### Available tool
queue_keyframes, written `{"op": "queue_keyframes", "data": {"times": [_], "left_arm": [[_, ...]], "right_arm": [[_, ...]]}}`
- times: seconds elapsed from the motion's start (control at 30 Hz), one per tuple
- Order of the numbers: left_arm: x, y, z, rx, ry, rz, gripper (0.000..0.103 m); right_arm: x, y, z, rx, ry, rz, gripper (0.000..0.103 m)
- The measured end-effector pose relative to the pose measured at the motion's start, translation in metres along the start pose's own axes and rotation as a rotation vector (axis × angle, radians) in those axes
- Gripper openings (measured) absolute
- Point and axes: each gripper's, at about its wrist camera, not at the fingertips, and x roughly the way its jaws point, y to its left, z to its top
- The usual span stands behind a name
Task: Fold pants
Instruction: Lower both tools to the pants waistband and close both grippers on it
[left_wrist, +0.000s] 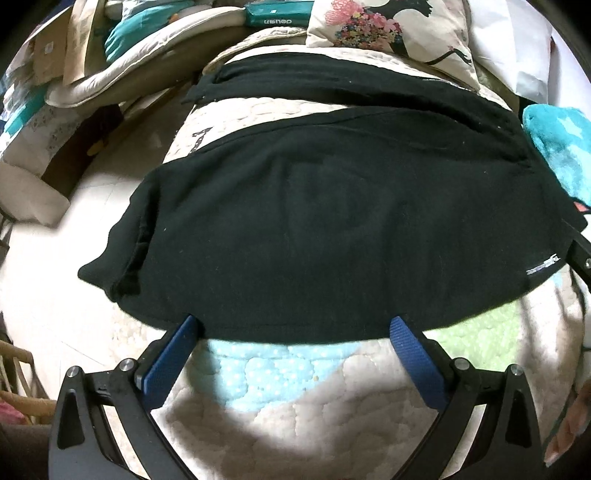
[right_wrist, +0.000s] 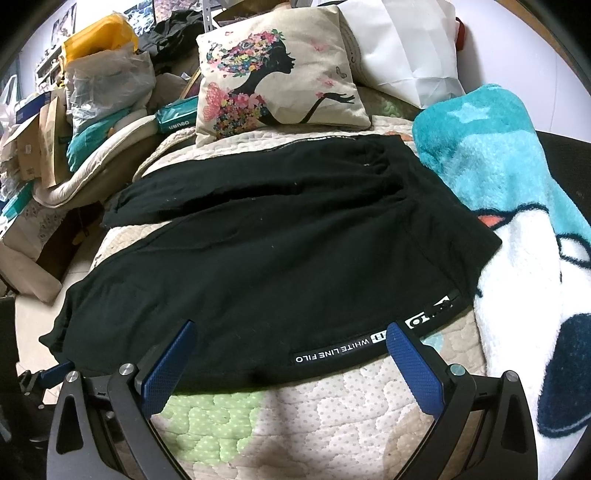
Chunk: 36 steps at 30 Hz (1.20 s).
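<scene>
Left gripper (left_wrist: 297, 328) low over bed, blue-padded jaws spread wide, fingertips touching near edge of black fabric pants (left_wrist: 314, 229), gripping nothing. Right gripper (right_wrist: 291, 334) same pose, jaws wide apart, tips at pants' lettered edge. One pair of pants lies spread flat on cream quilted bedcover (right_wrist: 369, 398), legs running left. One printed cushion with flower-haired silhouette (right_wrist: 273, 79) just behind pants. One teal fleece blanket (right_wrist: 487, 147) touching pants' right side. Bags, boxes piled at left.

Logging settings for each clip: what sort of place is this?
Most likely a cluttered bedroom at home: black pants spread on a quilted bedspread, a printed cushion and a fleece blanket beside them.
</scene>
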Motion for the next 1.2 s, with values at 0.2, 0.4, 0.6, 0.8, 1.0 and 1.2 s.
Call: {"op": "queue_keyframes", "data": {"times": [0.2,0.4,0.6,0.8,1.0,1.2], "left_arm": [[-0.049,0.015,0.015,-0.054,-0.094,-0.082,0.089],[-0.084,0.018,0.066,0.023,-0.184,-0.071,0.089],[-0.058,0.032,0.135,0.063,-0.194,-0.049,0.089],[0.008,0.068,0.21,-0.013,-0.148,-0.093,0.089],[0.082,0.106,0.271,-0.079,-0.081,-0.078,0.089],[0.133,0.115,0.314,-0.075,-0.073,-0.106,0.089]], "right_arm": [[-0.02,-0.01,0.018,0.134,-0.008,0.17,0.103],[-0.04,-0.016,0.075,-0.017,0.043,0.198,0.103],[-0.012,-0.024,0.137,-0.163,0.097,0.167,0.103],[0.068,-0.037,0.179,-0.17,0.204,0.229,0.103],[0.156,-0.028,0.209,-0.254,0.262,0.235,0.103],[0.224,-0.026,0.228,-0.31,0.31,0.273,0.103]]}}
